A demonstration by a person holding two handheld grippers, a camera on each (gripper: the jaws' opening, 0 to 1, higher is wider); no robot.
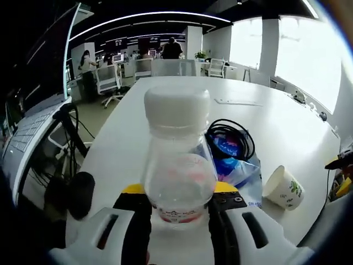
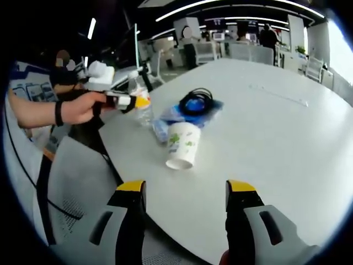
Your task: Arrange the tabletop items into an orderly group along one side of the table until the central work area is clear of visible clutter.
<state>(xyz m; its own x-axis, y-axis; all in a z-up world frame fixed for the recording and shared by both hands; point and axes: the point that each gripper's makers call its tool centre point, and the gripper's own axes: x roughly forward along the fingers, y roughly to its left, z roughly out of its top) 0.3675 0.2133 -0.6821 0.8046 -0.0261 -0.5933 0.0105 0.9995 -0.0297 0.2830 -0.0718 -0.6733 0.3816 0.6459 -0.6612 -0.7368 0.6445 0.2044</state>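
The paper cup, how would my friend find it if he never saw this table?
Start at the big white table. Near its edge lie a blue plastic bag with a black cable coil on it and a clear bottle in the left claw. The paper cup beside them is tipped on its side, white with green leaf prints.

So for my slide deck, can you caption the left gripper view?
Left gripper clamps a clear bottle beside a tipped paper cup on the white table.
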